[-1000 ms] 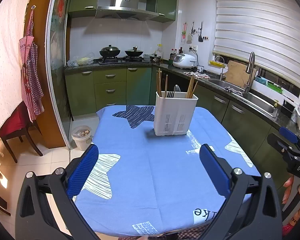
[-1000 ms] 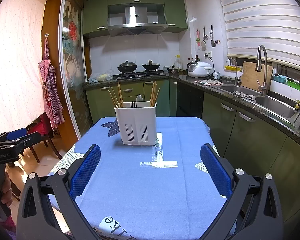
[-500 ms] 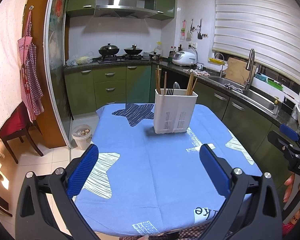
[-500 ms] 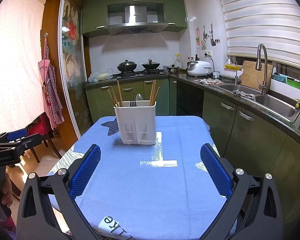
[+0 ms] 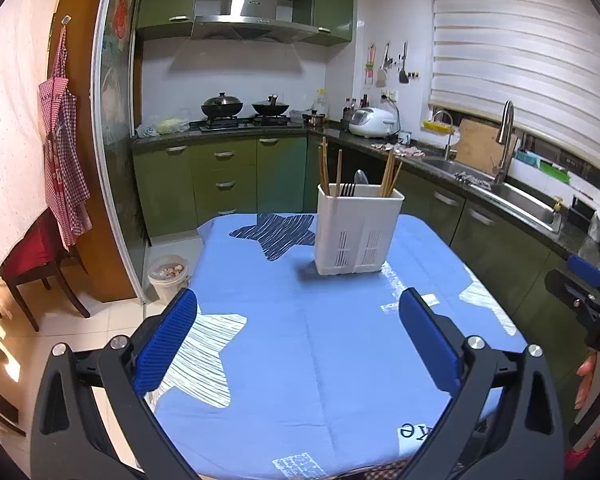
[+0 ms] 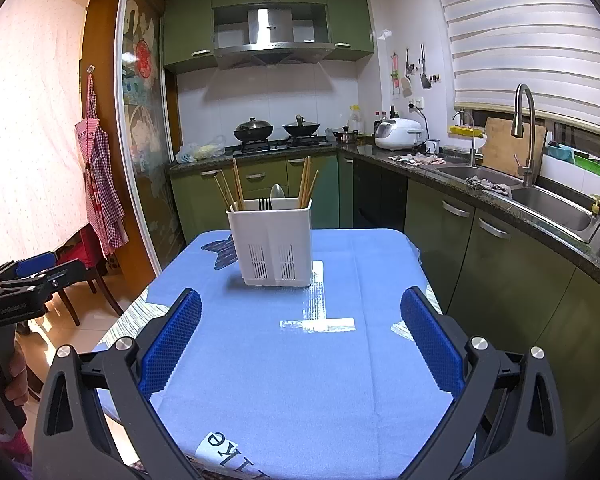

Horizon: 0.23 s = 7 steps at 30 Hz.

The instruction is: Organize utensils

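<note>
A white slotted utensil holder (image 5: 358, 232) (image 6: 271, 240) stands upright at the far middle of the table. It holds wooden chopsticks (image 5: 325, 166) (image 6: 234, 190) on both sides, with a dark fork (image 6: 264, 204) and a metal spoon (image 6: 277, 194) between them. My left gripper (image 5: 298, 320) hovers open over the near part of the table, nothing between its blue pads. My right gripper (image 6: 300, 322) is likewise open and empty, well short of the holder. Each gripper shows at the other view's edge: the right gripper (image 5: 588, 292), the left gripper (image 6: 24, 284).
The table carries a blue cloth (image 5: 312, 344) (image 6: 300, 360) with star prints. Green cabinets, a stove with two pans (image 6: 276, 130) and a sink counter (image 6: 540, 200) run behind and to the right. A red chair (image 5: 32, 256) and a small bin (image 5: 168, 276) stand left.
The left wrist view has tilted slightly, so the holder sits a little lower and nearer the centre. The right gripper has hardly moved. Both stay open.
</note>
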Motion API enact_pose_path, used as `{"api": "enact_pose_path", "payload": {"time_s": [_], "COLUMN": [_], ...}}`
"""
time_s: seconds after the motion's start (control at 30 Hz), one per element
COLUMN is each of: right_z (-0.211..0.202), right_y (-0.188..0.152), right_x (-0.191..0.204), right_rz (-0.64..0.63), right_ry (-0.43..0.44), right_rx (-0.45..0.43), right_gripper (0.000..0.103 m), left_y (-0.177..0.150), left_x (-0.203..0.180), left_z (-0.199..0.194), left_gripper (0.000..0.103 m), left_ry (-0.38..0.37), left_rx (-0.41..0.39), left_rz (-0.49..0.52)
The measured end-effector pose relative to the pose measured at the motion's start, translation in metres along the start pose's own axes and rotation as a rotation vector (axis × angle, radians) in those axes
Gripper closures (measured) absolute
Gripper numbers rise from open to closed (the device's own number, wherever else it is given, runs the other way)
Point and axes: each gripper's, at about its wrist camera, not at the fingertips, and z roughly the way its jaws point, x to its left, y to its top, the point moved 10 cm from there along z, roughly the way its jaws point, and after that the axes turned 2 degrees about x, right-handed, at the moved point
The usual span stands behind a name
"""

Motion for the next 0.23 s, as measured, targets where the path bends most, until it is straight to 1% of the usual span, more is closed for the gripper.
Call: {"api": "enact_pose_path", "payload": {"time_s": [0.23], "right_z": [0.011], "right_y": [-0.005], "right_x": [-0.001], "right_rz": [0.006], "right_ry": [0.000], "right_rx": [0.020], "right_gripper": [0.005], "left_y": [-0.009], "left_x": [-0.002], "left_z": [0.024], "left_gripper": [0.007], "left_ry": [-0.013], "left_rx": [0.074], "left_rz": [0.005]}}
